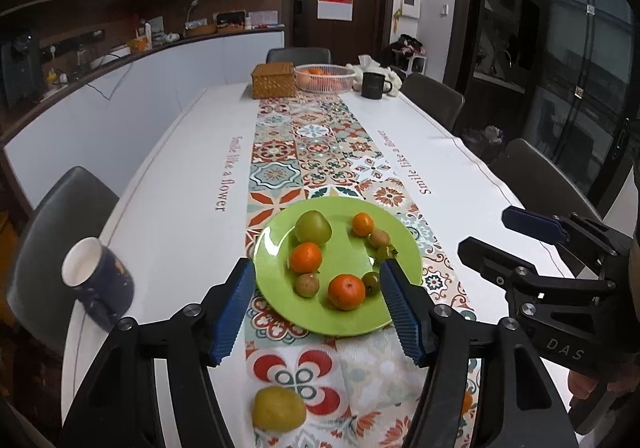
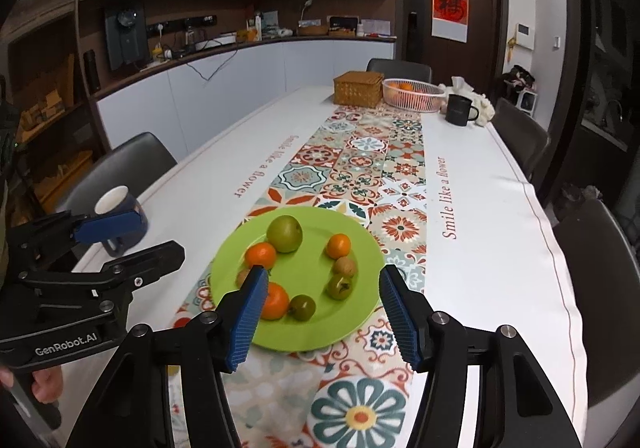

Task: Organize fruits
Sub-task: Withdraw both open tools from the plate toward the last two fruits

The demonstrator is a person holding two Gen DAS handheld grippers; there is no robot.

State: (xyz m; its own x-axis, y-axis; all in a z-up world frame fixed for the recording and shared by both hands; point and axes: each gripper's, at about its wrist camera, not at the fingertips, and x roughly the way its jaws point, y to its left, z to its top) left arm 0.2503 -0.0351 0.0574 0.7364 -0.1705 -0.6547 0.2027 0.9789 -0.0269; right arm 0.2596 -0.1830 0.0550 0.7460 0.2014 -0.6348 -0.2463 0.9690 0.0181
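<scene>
A dark mug [image 1: 98,284] stands at the left edge of the counter [image 1: 188,184], whose cloth reads "Smile like a flower" along both sides. The left gripper [image 1: 318,304], marked "GenRobot.AI", has its fingers apart and empty over the green plate [image 1: 348,264] of oranges, green fruits and small brown ones. The right gripper [image 2: 324,312], marked "DAS", is likewise spread with nothing between its fingers; a yellow fruit [image 1: 278,408] lies on the runner off the plate.

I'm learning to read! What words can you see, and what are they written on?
"Smile like a flower": tablecloth, along both sides.
"GenRobot.AI": left gripper.
"DAS": right gripper.
Red door poster: one big character, too blurred to read.
Black mug: print too small.
</scene>
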